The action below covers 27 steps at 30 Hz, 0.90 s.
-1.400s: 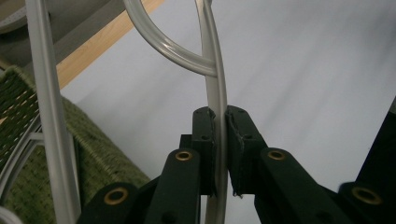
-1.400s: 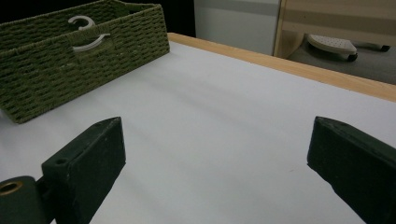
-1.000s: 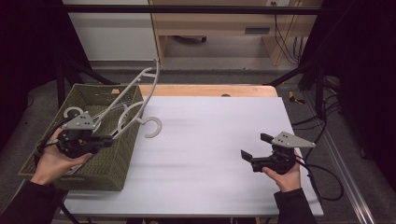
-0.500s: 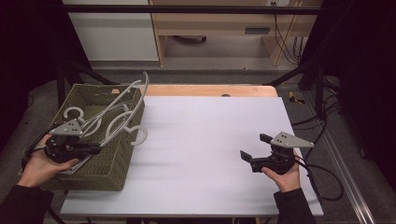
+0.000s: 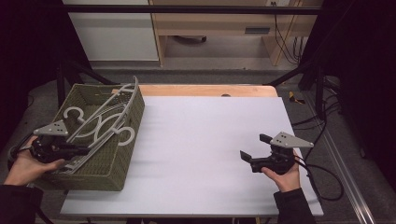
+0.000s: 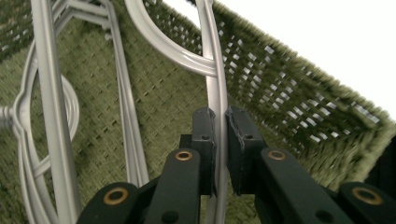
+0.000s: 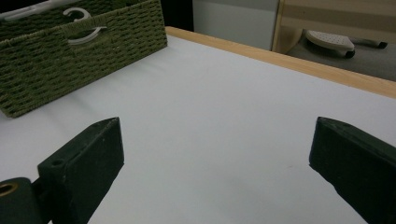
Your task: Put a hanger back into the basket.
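Green woven basket (image 5: pixel 119 154) at the left edge of the white tabletop (image 5: pixel 201 140), grey hangers (image 5: pixel 105 123) inside it, maybe three, one hook over the basket's wall, left gripper (image 6: pixel 219 140) jaws pinching a hanger bar in the basket, right gripper (image 5: pixel 254 149) far from the basket, jaws wide with nothing between.

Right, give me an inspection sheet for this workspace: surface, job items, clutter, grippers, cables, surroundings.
Surface: white table top with a wooden far edge, bare in the middle.
Job's things: grey plastic hangers lie in the green woven basket at the table's left; one hook pokes over its right wall.
Clutter: nothing seen.
Grippers: left gripper shut on a hanger bar inside the basket; right gripper open, over bare table.
Cables: a black cable trails from the right gripper; more hang at the far right.
Surroundings: grey floor, wooden furniture and a white panel beyond the table.
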Each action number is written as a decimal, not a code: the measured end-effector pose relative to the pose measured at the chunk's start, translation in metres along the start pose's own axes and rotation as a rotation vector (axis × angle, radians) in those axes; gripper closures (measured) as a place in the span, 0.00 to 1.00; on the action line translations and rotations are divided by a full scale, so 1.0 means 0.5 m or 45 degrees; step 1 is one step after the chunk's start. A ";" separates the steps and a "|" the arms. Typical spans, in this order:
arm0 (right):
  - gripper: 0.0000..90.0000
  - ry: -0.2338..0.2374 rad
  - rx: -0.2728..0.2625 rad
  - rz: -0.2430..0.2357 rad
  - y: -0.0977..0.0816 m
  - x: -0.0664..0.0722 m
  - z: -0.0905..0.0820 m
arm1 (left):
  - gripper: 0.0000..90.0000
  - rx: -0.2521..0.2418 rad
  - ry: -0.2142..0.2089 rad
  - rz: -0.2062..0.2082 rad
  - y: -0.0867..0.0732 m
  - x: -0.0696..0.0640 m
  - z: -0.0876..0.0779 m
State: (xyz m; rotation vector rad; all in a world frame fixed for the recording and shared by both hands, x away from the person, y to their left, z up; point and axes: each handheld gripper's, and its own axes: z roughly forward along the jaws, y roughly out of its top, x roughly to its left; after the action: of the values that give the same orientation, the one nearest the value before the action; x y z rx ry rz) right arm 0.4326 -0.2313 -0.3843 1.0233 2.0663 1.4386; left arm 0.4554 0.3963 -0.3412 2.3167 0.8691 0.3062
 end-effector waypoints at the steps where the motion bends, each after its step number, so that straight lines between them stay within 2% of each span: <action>1: 0.04 0.000 0.001 -0.001 0.000 0.000 0.000 | 0.91 0.012 0.005 -0.007 -0.003 0.004 0.000; 5: 0.04 0.000 0.001 -0.001 0.000 0.000 0.000 | 0.91 0.042 0.000 -0.031 -0.019 0.018 0.005; 7: 0.04 0.000 0.001 -0.001 0.000 0.000 0.000 | 0.91 0.043 -0.004 -0.059 -0.029 0.025 0.006; 12: 0.04 0.003 0.004 -0.006 0.000 0.000 -0.001 | 0.90 0.069 -0.012 -0.070 -0.037 0.033 0.012; 21: 0.04 0.005 0.007 -0.001 -0.001 0.001 0.000 | 0.90 0.051 -0.011 -0.096 -0.045 0.031 0.022; 23: 0.04 0.002 0.005 0.002 -0.001 0.001 0.001 | 0.89 0.064 0.001 -0.110 -0.042 0.030 0.023; 24: 0.04 0.001 0.007 0.000 -0.001 0.001 0.000 | 0.87 0.096 0.034 -0.101 -0.036 0.025 0.026; 25: 0.04 0.001 0.007 0.000 -0.001 0.001 0.000 | 0.83 0.096 0.034 -0.101 -0.036 0.025 0.026; 26: 0.04 0.005 0.004 -0.003 0.000 0.000 -0.001 | 0.81 0.115 0.080 -0.086 -0.030 0.018 0.032; 27: 0.04 0.005 0.004 -0.003 0.000 0.000 -0.001 | 0.78 0.115 0.080 -0.086 -0.030 0.018 0.032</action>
State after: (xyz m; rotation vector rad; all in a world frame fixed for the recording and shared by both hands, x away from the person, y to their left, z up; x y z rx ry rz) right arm 0.4322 -0.2314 -0.3843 1.0190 2.0725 1.4381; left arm 0.4613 0.4032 -0.3631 2.3655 1.0088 0.3184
